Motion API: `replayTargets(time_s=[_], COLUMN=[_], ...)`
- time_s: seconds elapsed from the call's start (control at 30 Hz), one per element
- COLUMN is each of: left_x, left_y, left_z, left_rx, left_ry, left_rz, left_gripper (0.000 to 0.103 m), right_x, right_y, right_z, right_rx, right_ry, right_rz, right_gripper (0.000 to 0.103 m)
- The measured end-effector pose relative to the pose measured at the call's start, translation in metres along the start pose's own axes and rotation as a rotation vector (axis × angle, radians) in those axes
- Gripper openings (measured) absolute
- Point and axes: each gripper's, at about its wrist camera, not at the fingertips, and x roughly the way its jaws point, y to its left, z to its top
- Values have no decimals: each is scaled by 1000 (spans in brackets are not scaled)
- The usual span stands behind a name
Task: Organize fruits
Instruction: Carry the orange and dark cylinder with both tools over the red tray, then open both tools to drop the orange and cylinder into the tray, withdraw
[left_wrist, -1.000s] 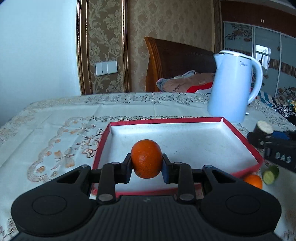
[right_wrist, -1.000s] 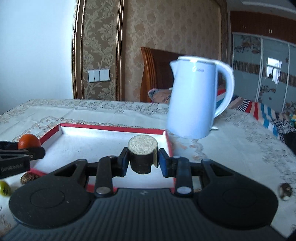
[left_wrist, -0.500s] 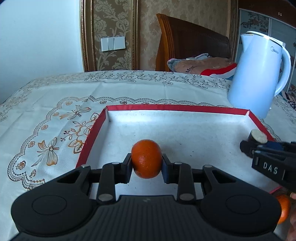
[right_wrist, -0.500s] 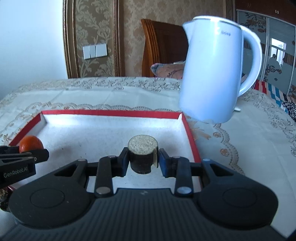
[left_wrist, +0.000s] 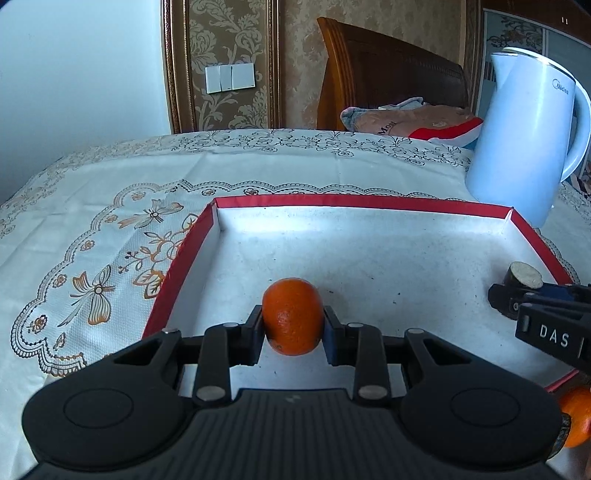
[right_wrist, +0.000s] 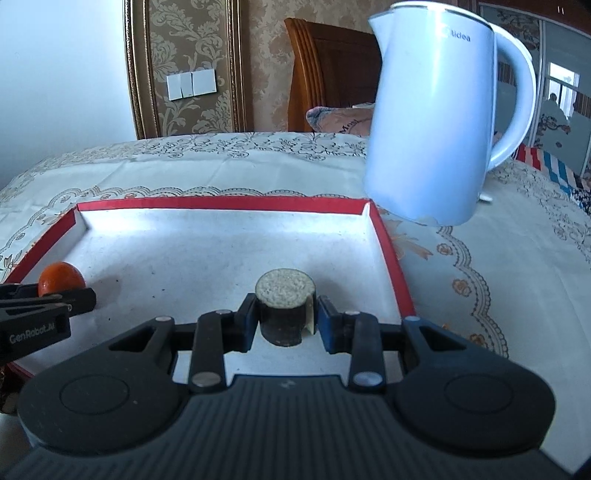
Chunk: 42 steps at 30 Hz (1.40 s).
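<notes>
A table (left_wrist: 258, 177) covered with a white cloth printed with gold flowers and butterflies carries everything here. Behind it stand a wall with patterned gold paper, a bank of white light switches (left_wrist: 230, 77) and a dark wooden headboard (left_wrist: 388, 70) with a folded blanket (left_wrist: 410, 118) in front of it.

A shallow box (left_wrist: 362, 201) with red edges and a white, speckled floor lies on the table; both tools reach in over its near side. A pale blue kettle (right_wrist: 436, 122) stands upright on the cloth just beyond the box's far right corner, its handle turned to the right.

The left tool (left_wrist: 292, 330) is clamped on an orange (left_wrist: 291, 315), its pads pressing the fruit from either side. The orange sits low over the near left part of the box floor; whether it rests on the floor cannot be told. In the right wrist view the same orange shows at the box's left edge, gripped by the black fingers that enter from the left.

The right tool (right_wrist: 286, 319) is clamped on a short dark cylinder of fruit (right_wrist: 285, 306) with a pale, grainy cut top, held upright over the near right part of the box floor. A sliver of pale cut face shows on its right side against the pad. What kind of fruit it is cannot be told.

A second orange (left_wrist: 576, 413) lies outside the box, near its near right corner, half hidden by the left tool's body.
</notes>
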Motion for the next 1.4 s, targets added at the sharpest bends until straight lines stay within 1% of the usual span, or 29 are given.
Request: replayTargets(time_s=[0.2,0.3,0.33,0.4,0.47,0.57,0.7,0.73,0.8,0.83,0.87,0.93,0.97,1.0,1.13,1.17,1.23,1.33,1.4], left_x=[-1,-2,-3,-4,-5,-7,-22,-26,-38,-46,-54,-75,-85,-96,-137,-146,-158,-168,-168], left_y=[4,1,-1,-4,-2,1,-1,-1,-2,-1,1,7,10,13,28,33,42,53,58], left_z=[0,0,0,-1,-1,-2,-5,-6,-8,-9,-10,-14,-18,-23,-52,-59,-74,-92,-99], left_rx=[-28,-6,6,20,15,7,31,42,52,54,51,44,48,52,55,49,38,19,13], left_ry=[3,-4,-8,-13,-17,-22,-84,-104,-137,-150,-165,-195,-207,-220,-256,-259,-265,-261,-243], left_rz=[-18,-9,-1,8,8,16,53,64,80,72,59,38,21,7,-12,-14,-12,17,26], left_gripper=[32,32,32,32,32,32,33,35,55,58,59,59,61,65,66,66,70,71,71], right_x=[2,2,2,0,-2,-3,-12,-16,-26,-32,-40,-62,-74,-85,-129,-135,-144,-143,-140], right_y=[1,0,0,1,2,0,-4,-6,-10,-12,-14,-22,-27,-31,-48,-52,-61,-69,-70], right_z=[1,2,2,2,2,2,1,0,-2,-4,-6,-15,-20,-26,-58,-65,-78,-95,-101], right_rx=[-14,-9,-10,-12,-17,-4,25,37,62,72,81,92,96,98,93,97,116,127,124], right_ry=[10,10,10,2,-10,-8,-27,-34,-46,-51,-57,-88,-103,-117,-176,-183,-182,-153,-137], right_rz=[4,5,5,5,-3,6,24,33,47,52,51,52,46,35,-30,-38,-60,-76,-94], right_gripper=[33,33,34,44,48,48,48,48,48,48,48,53,57,59,59,59,59,59,59])
